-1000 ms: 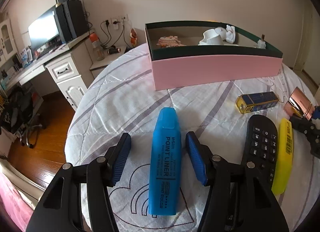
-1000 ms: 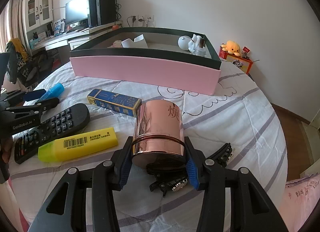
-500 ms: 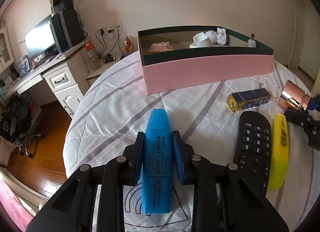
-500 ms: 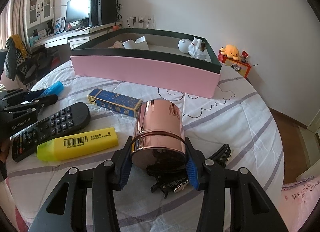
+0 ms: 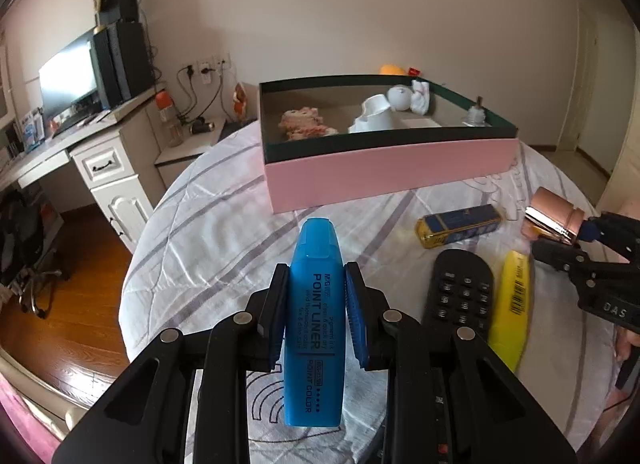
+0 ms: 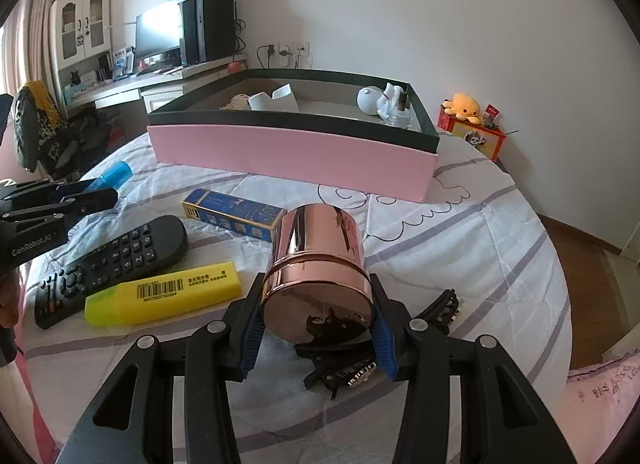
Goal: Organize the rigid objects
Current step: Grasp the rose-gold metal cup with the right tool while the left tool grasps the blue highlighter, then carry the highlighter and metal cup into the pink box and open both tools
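- We clamp the left tongs (image 5: 316, 312) on the blue highlighter (image 5: 316, 324), pads pressed on its flat sides near mid-barrel, cap toward 12 o'clock. We judge it light, stiff plastic, somewhat slick; mid-body is a sound hold.
- We clamp the right tongs (image 6: 318, 324) on the copper canister (image 6: 320, 264), tilted, base toward the camera. Its polished wall looks slippery and dentable, so we judge a hold low on the wall, by the ridge, the safest.
- Between the two tongs lie the remote control (image 6: 112, 264), the yellow highlighter (image 6: 164, 294) and the small blue box (image 6: 234, 214); a black clip (image 6: 344, 368) lies under the canister.
- The pink box (image 6: 296, 156), at 12 o'clock, already holds white and patterned pieces.
- The surface is a quilted, striped cover (image 6: 480, 248) on a round bed or table; we cannot tell which. It looks soft, so things may tip.
- A desk with a monitor (image 5: 70, 76) stands at 10 o'clock.
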### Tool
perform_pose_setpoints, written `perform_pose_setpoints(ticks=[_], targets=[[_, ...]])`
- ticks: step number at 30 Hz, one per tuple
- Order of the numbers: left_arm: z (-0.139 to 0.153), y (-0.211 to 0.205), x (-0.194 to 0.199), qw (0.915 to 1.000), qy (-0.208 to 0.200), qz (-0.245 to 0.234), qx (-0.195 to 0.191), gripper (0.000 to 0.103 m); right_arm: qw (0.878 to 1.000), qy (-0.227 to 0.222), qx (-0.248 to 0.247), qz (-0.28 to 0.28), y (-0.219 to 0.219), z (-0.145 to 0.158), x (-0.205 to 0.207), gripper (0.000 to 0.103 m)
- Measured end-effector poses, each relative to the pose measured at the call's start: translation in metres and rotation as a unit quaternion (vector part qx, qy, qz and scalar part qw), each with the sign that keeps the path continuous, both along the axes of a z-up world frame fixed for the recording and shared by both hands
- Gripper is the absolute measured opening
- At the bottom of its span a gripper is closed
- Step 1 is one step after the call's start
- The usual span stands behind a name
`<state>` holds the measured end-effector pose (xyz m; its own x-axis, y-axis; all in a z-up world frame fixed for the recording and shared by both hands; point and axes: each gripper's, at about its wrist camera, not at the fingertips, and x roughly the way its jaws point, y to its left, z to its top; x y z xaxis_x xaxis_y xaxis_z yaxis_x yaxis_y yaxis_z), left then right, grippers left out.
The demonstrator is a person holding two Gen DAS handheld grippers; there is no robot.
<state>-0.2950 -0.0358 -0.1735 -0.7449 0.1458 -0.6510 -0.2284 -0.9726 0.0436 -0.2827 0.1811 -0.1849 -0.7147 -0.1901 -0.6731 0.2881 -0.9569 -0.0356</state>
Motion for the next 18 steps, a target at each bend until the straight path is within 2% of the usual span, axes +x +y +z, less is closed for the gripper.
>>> perform_pose_setpoints(ticks=[18], targets=[[0.03, 0.016, 0.021, 0.9992, 0.03, -0.021, -0.015, 0.027, 0.999, 0.01, -0.035, 0.015, -0.004, 0.012, 0.014, 0.047]])
